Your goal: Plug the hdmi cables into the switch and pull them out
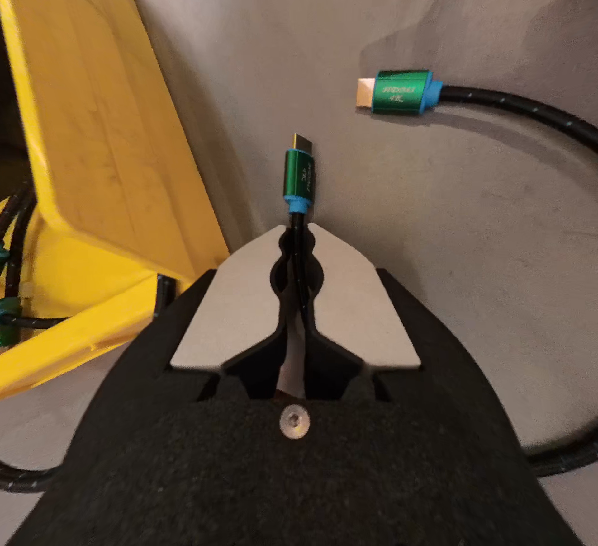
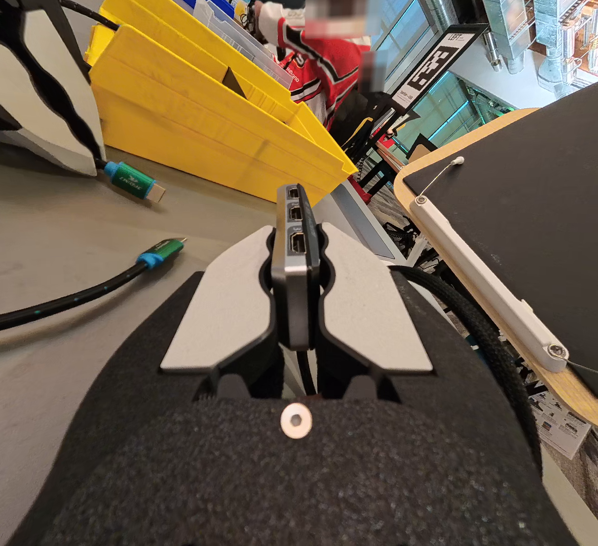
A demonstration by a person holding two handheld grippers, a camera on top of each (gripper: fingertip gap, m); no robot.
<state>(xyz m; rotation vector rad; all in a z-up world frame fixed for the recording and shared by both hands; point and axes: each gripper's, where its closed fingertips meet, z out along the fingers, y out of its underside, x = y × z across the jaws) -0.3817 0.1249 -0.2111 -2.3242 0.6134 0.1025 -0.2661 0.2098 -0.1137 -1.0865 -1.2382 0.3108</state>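
My left gripper (image 1: pixel 297 227) is shut on a black braided HDMI cable just behind its green plug with a blue collar (image 1: pixel 299 174). The plug sticks out past the fingertips, above the grey table. A second green HDMI plug (image 1: pixel 401 92) lies loose on the table to the right, and its cable curves away. My right gripper (image 2: pixel 296 233) is shut on a slim grey HDMI switch (image 2: pixel 291 297), held on edge with three empty ports showing. In the right wrist view the left gripper (image 2: pixel 97 158) holds its plug (image 2: pixel 132 181) at the far left, apart from the switch. The loose plug (image 2: pixel 165 249) lies between them.
A yellow bin (image 1: pixel 97 142) stands close on the left with more cables in it. Yellow bins (image 2: pixel 200 110) line the table behind the plugs. A black board with a wooden rim (image 2: pixel 517 223) is at the right. A person in a red and white shirt (image 2: pixel 323 64) is beyond the bins. Spacing between my two grippers at the tips: around 15 cm.
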